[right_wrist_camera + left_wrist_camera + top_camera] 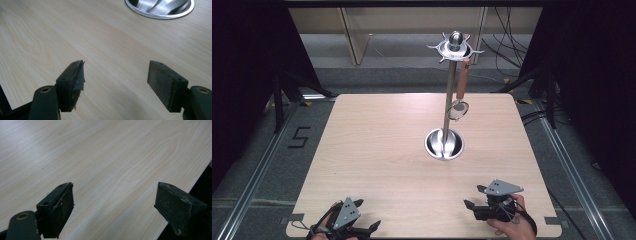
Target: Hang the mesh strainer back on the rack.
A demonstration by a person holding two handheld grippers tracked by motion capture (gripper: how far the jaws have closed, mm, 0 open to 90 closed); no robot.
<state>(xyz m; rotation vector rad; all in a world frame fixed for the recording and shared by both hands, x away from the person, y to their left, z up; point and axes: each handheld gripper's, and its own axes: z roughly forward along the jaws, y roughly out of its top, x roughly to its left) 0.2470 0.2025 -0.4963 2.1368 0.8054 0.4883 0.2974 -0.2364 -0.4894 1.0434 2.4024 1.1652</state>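
A metal utensil stand (pixel 448 95) rises from a round steel base (pixel 444 144) on the far right half of the wooden table (pixel 382 150). From its hooked top ring (pixel 455 48) hangs one utensil (pixel 460 92) with a wooden handle and a small round metal head. My left gripper (pixel 367 215) sits at the near left edge, open and holding nothing. At the near right, my right gripper (pixel 474 196) is also open and empty. Bare wood lies between the left gripper's (pixel 115 186) jaws. The right gripper (pixel 115 63) faces the base's rim (pixel 150 15).
The table's near edge (pixel 185 195) runs close to the left gripper's right jaw. Dark curtains, tripod legs (pixel 279 100) and cables (pixel 507 45) surround the table. Floor rails run along both sides.
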